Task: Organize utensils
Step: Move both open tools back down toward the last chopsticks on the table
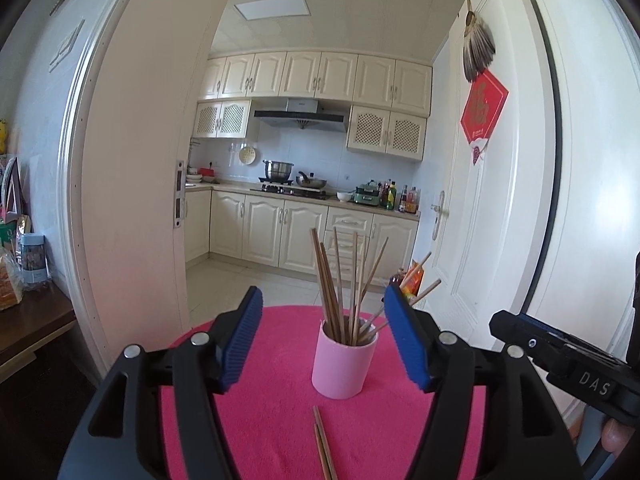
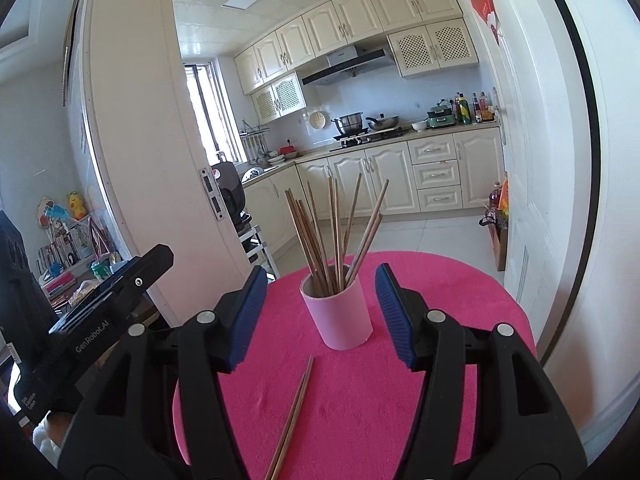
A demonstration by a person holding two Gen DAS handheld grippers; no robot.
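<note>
Left wrist view: both tongs (image 1: pixel 322 340) (image 2: pixel 320 316) gape empty; reaching for the loose chopsticks (image 2: pixel 294 412) could topple the pink cup (image 1: pixel 344 362).

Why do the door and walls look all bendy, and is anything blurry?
Left wrist view: the fisheye lens bows the door frame and darkens the corners; the pink cup of chopsticks is sharp. Right wrist view: the same curving, the window glares white, and the loose chopsticks on the pink cloth stay crisp.
</note>
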